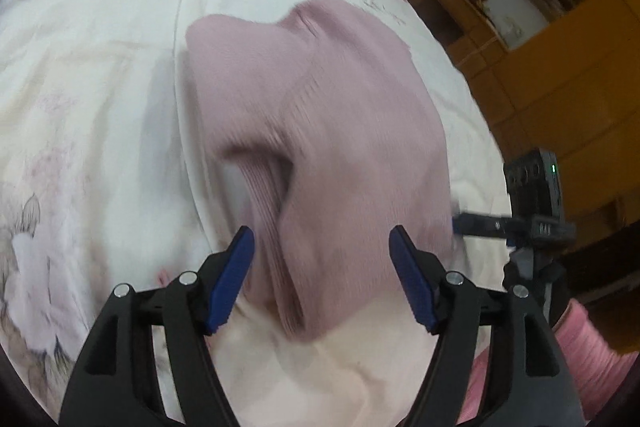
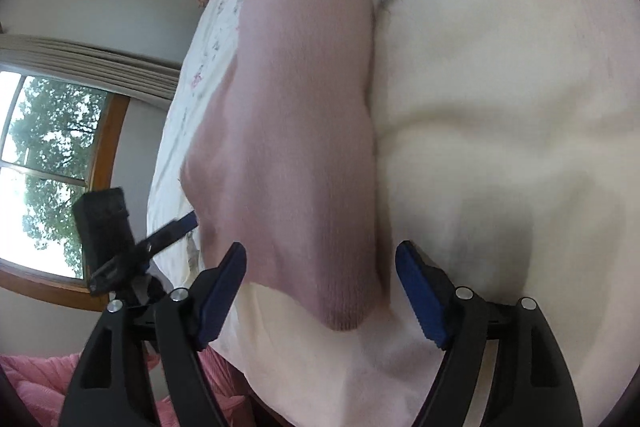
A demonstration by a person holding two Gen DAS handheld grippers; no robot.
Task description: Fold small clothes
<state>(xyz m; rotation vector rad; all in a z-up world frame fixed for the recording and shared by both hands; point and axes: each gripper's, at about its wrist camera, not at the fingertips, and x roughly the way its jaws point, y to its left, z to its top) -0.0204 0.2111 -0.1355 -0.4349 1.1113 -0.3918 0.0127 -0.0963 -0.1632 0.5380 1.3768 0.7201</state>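
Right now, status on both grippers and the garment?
Left gripper open, right gripper open, both empty. Pink knit garment partly folded on the floral bedsheet, near end between the jaws. Nothing in the way.

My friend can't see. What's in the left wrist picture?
A dusty-pink knit garment lies rumpled on a floral bedsheet. The left gripper hangs open above its near edge, holding nothing. The right gripper pokes in from the right.

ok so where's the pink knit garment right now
The pink knit garment lies on the floral bedsheet, straight ahead in both wrist views, its near end just beyond the open jaws of both grippers.
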